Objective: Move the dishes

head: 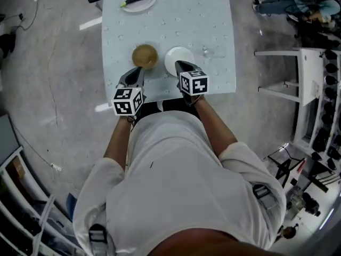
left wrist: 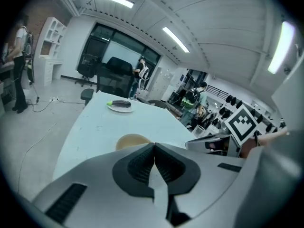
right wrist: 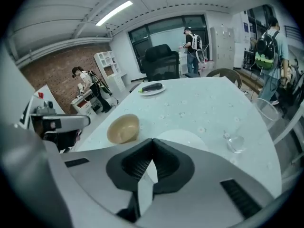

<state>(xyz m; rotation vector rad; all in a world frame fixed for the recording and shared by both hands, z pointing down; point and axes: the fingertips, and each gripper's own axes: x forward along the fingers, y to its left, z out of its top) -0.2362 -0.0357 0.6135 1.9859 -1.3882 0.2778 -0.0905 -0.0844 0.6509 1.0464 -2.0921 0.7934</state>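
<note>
Pale table (head: 197,9) with bowl (head: 145,56) and plate (head: 175,55), grey floor (head: 58,52)

Pale desk (head: 186,15) in front of us, on a grey concrete floor (head: 53,63). White rack (head: 311,89) w/ dark items off to the right. Bkgd: black office chair (right wrist: 161,61), white shelf unit (right wrist: 107,63), brick wall (right wrist: 45,75), dark windows (right wrist: 166,30). One person w/ a backpack (right wrist: 192,42) by the windows, another (right wrist: 266,46) nearer, at right. Strip lights (right wrist: 115,12) lit overhead.
</note>
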